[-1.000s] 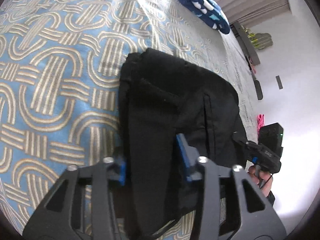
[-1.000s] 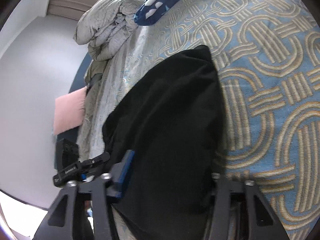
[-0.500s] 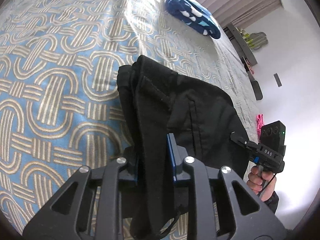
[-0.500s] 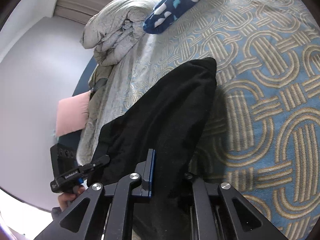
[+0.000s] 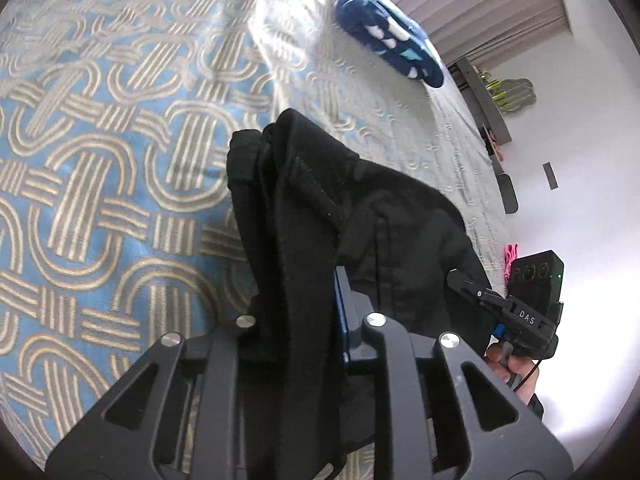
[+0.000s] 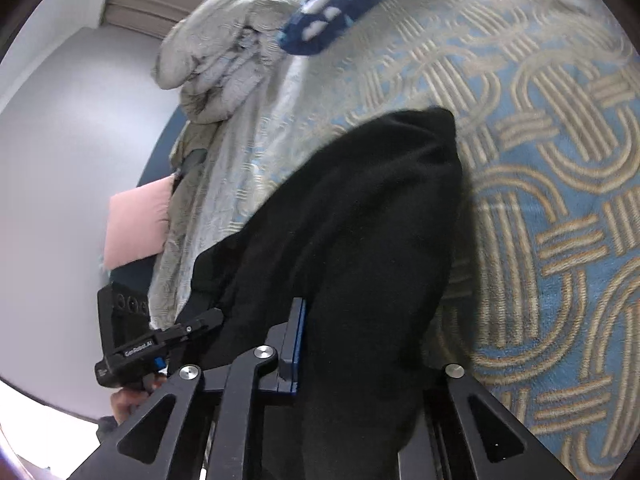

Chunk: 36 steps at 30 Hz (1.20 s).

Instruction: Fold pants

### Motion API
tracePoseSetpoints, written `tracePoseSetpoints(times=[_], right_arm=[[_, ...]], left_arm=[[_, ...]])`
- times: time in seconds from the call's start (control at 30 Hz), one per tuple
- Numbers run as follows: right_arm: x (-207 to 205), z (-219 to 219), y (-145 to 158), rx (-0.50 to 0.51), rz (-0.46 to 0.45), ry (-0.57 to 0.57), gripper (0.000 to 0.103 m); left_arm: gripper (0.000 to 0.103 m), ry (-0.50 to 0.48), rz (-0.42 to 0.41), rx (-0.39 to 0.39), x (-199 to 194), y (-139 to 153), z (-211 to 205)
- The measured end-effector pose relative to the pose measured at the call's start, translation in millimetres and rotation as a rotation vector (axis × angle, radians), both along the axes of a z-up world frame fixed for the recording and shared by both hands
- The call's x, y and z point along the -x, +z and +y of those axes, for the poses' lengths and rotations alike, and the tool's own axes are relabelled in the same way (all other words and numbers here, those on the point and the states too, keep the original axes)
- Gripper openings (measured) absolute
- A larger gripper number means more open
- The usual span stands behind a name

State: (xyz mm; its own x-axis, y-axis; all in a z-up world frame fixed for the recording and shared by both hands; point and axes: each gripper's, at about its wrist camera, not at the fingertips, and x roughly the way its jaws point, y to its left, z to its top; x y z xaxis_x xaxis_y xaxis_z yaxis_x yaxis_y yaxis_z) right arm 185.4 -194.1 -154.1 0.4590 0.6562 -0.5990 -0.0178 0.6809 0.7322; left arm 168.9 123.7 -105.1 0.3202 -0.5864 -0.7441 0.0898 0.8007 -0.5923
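The black pants [image 5: 360,208] lie bunched on the patterned bedspread [image 5: 100,184], their near edge lifted. My left gripper [image 5: 296,312] has a thick fold of the pants between its blue pads, and its jaws are closing on it. In the right wrist view the pants [image 6: 360,220] run up from my right gripper [image 6: 344,344], which is shut on their near edge; its right finger is hidden by cloth. Each view shows the other gripper in a hand at the pants' far side: the right gripper [image 5: 520,312] and the left gripper [image 6: 132,344].
A navy blanket with white shapes [image 5: 388,48] lies at the far end of the bed. A heaped grey duvet [image 6: 224,64] and a pink pillow [image 6: 136,224] sit at the bed's edge. A white wall with a shelf [image 5: 484,100] stands beyond.
Both grippers went from open around the pants' edge to closed on it. The gripped edge has lifted a little and the cloth has bunched into folds.
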Motion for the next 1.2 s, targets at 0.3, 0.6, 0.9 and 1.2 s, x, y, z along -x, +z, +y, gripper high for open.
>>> tracePoseSetpoints(times=[0.3, 0.6, 0.9, 1.2], right_arm=[[21, -5, 43, -0.034, -0.083, -0.005, 0.011], [48, -37, 98, -0.031, -0.156, -0.052, 0.011], [94, -144, 135, -0.046, -0.215, -0.206, 0.011], [167, -314, 146, -0.025, -0.215, -0.445, 0.011]], left_arm=[[0.022, -0.019, -0.075, 0.025, 11, 49, -3], [0.022, -0.088, -0.151, -0.005, 10, 107, -57], [0.022, -0.268, -0.193, -0.033, -6, 149, -194], [0.022, -0.518, -0.18, -0.05, -14, 149, -407]])
